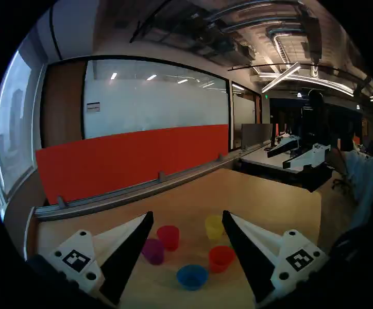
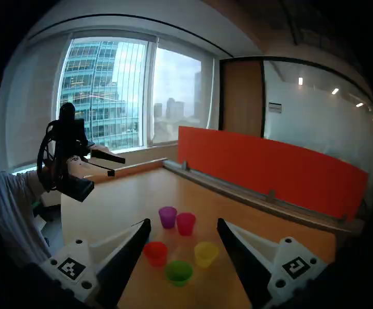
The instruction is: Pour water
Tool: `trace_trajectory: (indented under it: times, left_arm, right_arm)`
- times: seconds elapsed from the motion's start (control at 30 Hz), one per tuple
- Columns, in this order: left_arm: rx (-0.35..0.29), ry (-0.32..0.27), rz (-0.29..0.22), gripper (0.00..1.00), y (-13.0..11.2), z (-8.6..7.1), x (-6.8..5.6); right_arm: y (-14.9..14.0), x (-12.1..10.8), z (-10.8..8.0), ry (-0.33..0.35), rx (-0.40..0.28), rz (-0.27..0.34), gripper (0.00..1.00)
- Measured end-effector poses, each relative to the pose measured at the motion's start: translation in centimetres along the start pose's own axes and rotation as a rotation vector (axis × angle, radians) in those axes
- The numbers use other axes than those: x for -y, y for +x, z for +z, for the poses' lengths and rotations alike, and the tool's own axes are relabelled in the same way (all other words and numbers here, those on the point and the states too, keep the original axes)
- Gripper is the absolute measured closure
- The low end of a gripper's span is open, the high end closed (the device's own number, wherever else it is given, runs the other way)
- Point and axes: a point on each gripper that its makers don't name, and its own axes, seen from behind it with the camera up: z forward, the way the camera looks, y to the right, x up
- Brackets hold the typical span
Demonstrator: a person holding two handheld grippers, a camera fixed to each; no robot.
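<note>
Several small plastic cups stand in a cluster on the wooden table (image 1: pixel 269 201). In the left gripper view I see a purple cup (image 1: pixel 153 251), a pink cup (image 1: pixel 169 237), a yellow cup (image 1: pixel 214 226), an orange-red cup (image 1: pixel 221 257) and a blue cup (image 1: pixel 192 276). My left gripper (image 1: pixel 186 216) hangs open above them, holding nothing. The right gripper view has the purple cup (image 2: pixel 167 217), pink cup (image 2: pixel 186 223), orange-red cup (image 2: pixel 156 253), yellow cup (image 2: pixel 206 253) and a green cup (image 2: pixel 179 272). My right gripper (image 2: pixel 183 222) is open and empty over them. Whether any cup holds water cannot be told.
An orange partition panel (image 1: pixel 135 154) and a metal rail (image 1: pixel 150 188) run along the table's far edge. The right gripper (image 1: pixel 275 160) shows far off at right, the left gripper (image 2: pixel 118 167) far off at left, each held by a hand. Windows (image 2: pixel 109 98) lie beyond.
</note>
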Motion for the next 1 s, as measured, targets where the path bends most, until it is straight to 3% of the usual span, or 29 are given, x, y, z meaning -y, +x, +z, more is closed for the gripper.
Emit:
trace_trajectory:
  times: [0.5, 1.0]
  left_arm:
    - [0.081, -0.071, 0.023, 0.0, -4.4, 1.4, -1.7]
    - [0.2, -0.074, 0.043, 0.0, -12.1, 2.6, -1.9]
  right_arm:
    - [-5.1, 0.0, 1.7, 0.038, 0.1, -0.023, 0.0]
    - [-11.9, 0.3, 4.3, 0.062, 0.199, -0.046, 0.0]
